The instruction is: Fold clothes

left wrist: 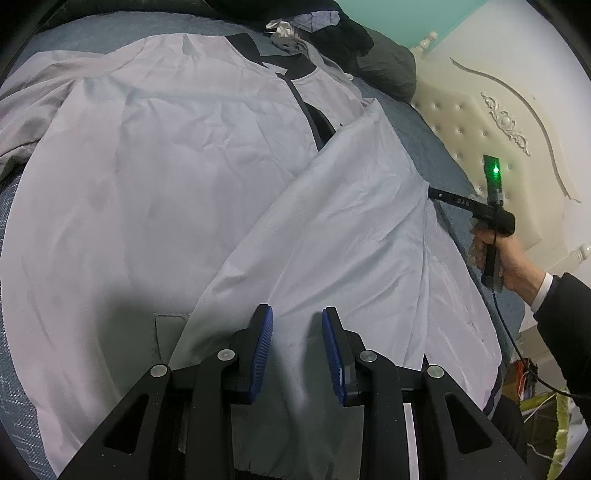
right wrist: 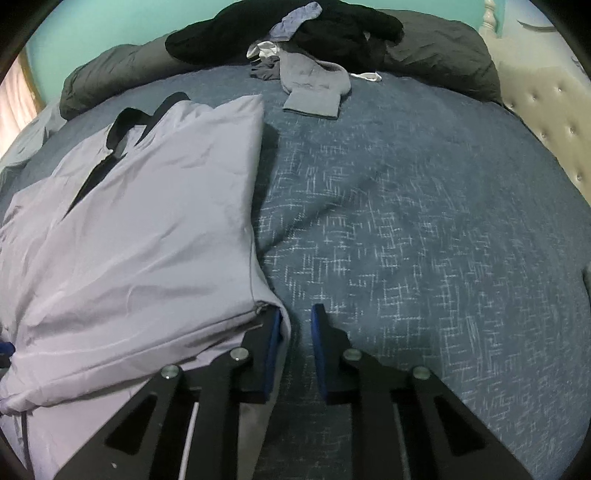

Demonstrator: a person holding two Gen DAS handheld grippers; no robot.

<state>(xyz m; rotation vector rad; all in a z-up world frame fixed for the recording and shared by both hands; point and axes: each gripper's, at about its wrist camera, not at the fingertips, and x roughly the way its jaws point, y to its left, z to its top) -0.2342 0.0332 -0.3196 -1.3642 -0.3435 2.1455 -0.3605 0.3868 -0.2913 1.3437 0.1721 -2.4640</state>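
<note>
A pale lilac jacket [left wrist: 192, 177] with a dark collar and zip lies spread on the blue bedspread [right wrist: 406, 221]. Its right front panel [left wrist: 351, 229] is folded over toward the middle. My left gripper [left wrist: 297, 332] hovers over the jacket's lower part, its blue pads apart, with smooth cloth showing beneath the gap. In the left wrist view a hand holds my right gripper [left wrist: 434, 192] at the jacket's right edge. In the right wrist view the jacket [right wrist: 140, 229] lies to the left, and my right gripper [right wrist: 296, 326] has the cloth's edge against its left pad. Bare bedspread shows in the narrow gap between the pads.
A heap of dark clothes [right wrist: 295, 33] and a grey folded garment [right wrist: 314, 88] lie at the far side of the bed, against a dark pillow [right wrist: 443, 59]. A cream tufted headboard [left wrist: 480, 122] stands to the right. A cable [left wrist: 509, 339] hangs from the right gripper.
</note>
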